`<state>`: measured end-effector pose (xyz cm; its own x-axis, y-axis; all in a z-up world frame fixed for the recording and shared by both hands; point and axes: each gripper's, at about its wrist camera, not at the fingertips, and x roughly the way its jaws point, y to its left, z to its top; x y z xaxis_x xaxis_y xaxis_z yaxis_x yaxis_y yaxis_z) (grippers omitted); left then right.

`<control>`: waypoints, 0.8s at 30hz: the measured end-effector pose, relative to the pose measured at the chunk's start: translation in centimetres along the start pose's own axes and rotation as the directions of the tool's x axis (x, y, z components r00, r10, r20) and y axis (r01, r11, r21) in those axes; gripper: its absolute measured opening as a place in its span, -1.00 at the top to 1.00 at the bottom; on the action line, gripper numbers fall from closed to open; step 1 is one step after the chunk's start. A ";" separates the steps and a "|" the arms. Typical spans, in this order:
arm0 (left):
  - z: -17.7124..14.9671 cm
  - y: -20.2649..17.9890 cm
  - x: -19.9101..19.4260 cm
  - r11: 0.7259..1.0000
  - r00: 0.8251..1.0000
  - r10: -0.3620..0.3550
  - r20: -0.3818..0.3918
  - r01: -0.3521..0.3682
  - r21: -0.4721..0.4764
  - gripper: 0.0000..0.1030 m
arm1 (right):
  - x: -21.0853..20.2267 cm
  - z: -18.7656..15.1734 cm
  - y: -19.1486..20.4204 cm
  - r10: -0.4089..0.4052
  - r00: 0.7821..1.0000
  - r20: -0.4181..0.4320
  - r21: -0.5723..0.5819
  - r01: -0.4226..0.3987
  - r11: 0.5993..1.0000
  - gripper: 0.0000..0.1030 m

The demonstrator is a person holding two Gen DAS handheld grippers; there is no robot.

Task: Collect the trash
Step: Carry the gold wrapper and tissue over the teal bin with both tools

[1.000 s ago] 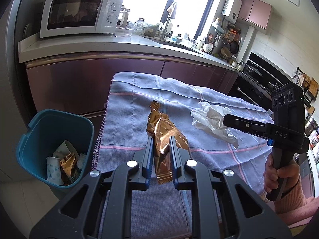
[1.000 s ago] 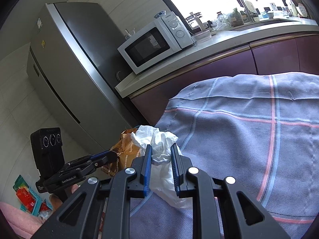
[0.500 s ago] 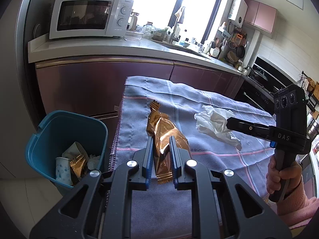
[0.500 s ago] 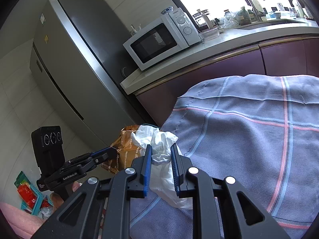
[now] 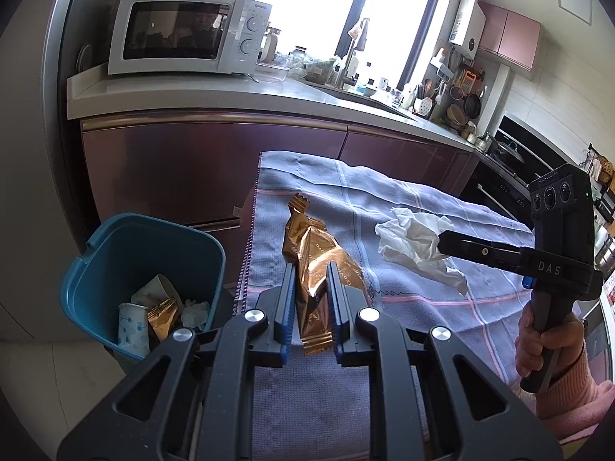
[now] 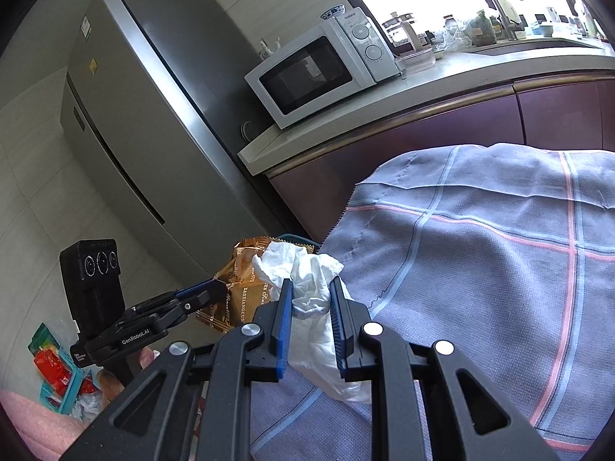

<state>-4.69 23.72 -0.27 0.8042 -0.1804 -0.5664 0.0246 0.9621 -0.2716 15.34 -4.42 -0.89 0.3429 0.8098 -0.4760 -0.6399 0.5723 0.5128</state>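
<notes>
- My left gripper [image 5: 310,299] is closed down on a gold wrapper [image 5: 312,257], its two blue-lined fingers pressing the foil from either side, with the crimped lower end of the wrapper hanging out beneath them.
- My right gripper [image 6: 309,307] is clamped on a crumpled white tissue [image 6: 303,280]; part of the tissue bulges above the fingers and a loose tail droops below them.
- In the left wrist view the tissue sits at the tip of my right gripper above the blue checked cloth [image 5: 403,207] that covers the table, to the right of the wrapper.
- A teal bin [image 5: 127,242] stands on the floor just beside the left edge of the cloth, below and to the left of the wrapper.
- Inside the bin I see a white paper cup with blue marks [image 5: 132,328], another gold wrapper [image 5: 165,315], a crumpled white tissue [image 5: 194,313] and a pale folded piece of paper behind them.
- A white microwave [image 5: 184,34] stands on the counter [image 5: 215,94] behind the bin, next to a grey fridge [image 6: 127,96].
- On the floor in the right wrist view, a small teal basket [image 6: 65,392] holds red packets.
</notes>
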 end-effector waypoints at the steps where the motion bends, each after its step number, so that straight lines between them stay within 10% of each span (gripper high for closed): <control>1: 0.0 0.1 -0.1 1.000 1.000 0.004 0.002 -0.004 -0.001 0.69 | 0.1 0.0 0.0 0.001 1.000 -0.002 -0.002 -0.001 1.000 0.66; 24: 0.5 2.4 -1.4 0.997 0.997 0.064 0.033 -0.063 -0.033 0.69 | 2.7 1.5 2.2 0.041 0.998 -0.038 -0.051 -0.043 0.998 0.66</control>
<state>-5.41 26.40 0.28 0.8235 -0.1117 -0.5562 -0.0453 0.9643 -0.2608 15.88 -0.80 0.10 0.2901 0.8269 -0.4818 -0.6879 0.5301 0.4957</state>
